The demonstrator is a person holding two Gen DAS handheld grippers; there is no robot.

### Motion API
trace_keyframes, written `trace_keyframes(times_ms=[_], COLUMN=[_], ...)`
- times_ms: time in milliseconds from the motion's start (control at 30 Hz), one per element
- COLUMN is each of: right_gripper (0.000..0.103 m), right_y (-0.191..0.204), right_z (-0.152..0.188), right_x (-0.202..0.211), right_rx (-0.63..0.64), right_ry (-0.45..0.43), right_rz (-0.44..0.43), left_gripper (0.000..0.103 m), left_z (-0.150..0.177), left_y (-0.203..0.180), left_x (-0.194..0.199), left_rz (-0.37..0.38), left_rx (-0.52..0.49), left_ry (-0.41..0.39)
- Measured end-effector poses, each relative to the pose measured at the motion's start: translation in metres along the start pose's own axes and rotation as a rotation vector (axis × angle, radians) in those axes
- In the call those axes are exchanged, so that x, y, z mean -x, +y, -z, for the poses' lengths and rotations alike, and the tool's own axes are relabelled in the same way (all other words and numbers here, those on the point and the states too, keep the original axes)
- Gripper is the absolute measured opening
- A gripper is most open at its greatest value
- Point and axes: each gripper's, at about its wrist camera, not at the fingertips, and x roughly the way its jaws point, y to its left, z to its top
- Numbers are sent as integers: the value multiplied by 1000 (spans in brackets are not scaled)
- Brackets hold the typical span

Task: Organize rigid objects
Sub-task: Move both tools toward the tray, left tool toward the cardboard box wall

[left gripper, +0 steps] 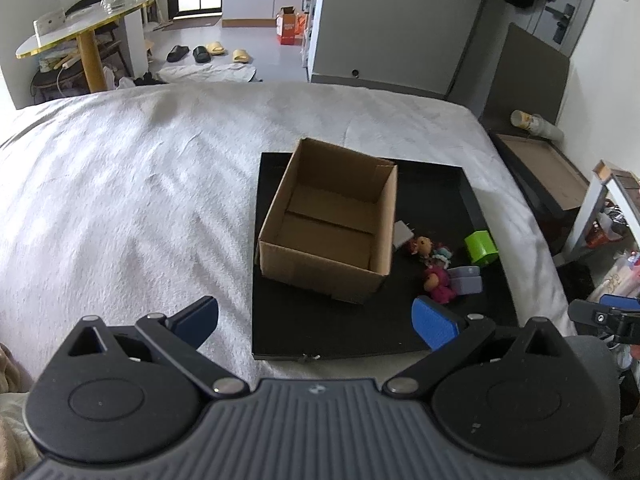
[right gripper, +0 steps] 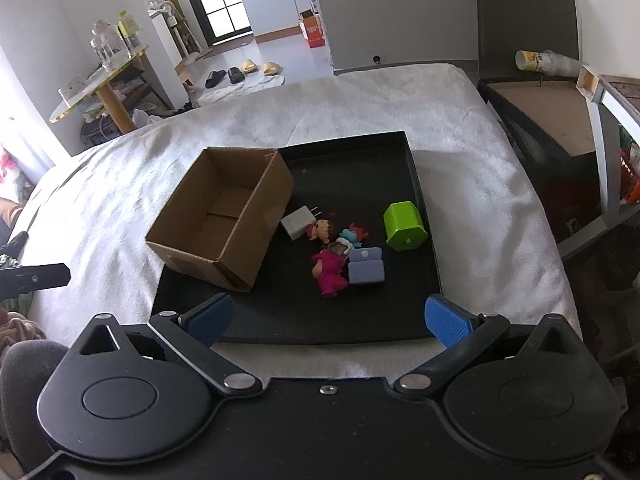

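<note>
Both grippers, left (left gripper: 316, 322) and right (right gripper: 328, 322), I hold wide open, empty. Right of the plain cardboard box (right gripper: 218, 216) on the black tray (right gripper: 416, 184): white charger (right gripper: 297, 222), figurines (right gripper: 330, 268), green block (right gripper: 404, 225). No writing readable.

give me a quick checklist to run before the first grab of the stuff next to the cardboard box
1. Left gripper open, nothing held: ok.
2. Right gripper open, nothing held: ok.
3. Cardboard box upright on the black tray, open top, nothing inside: ok.
4. Green block stands apart from the rest, free to grasp: ok.
5. White charger lies close against the box wall; whether a finger fits between: cannot tell.
6. Pink doll touches the lavender block, crowded grasp: not ok.
</note>
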Motion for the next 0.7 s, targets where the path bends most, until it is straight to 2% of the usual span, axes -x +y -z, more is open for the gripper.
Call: trace_keyframes(times_ms=[167, 400, 700], right_gripper=[103, 103, 102], right_y=[-8, -21, -36], right_z=[-5, -14, -19], right_x=[-13, -24, -44], right_rx=[-20, -64, -104], right_ry=[15, -5, 20], right_rz=[-9, 7, 19], left_gripper=[102, 102, 100], left_z=[-6, -19, -34], left_y=[7, 21, 32], left_x=[-15, -32, -61], left_rz=[-9, -54, -62], left_rx=[27, 94, 140], left_ry=[22, 15, 52])
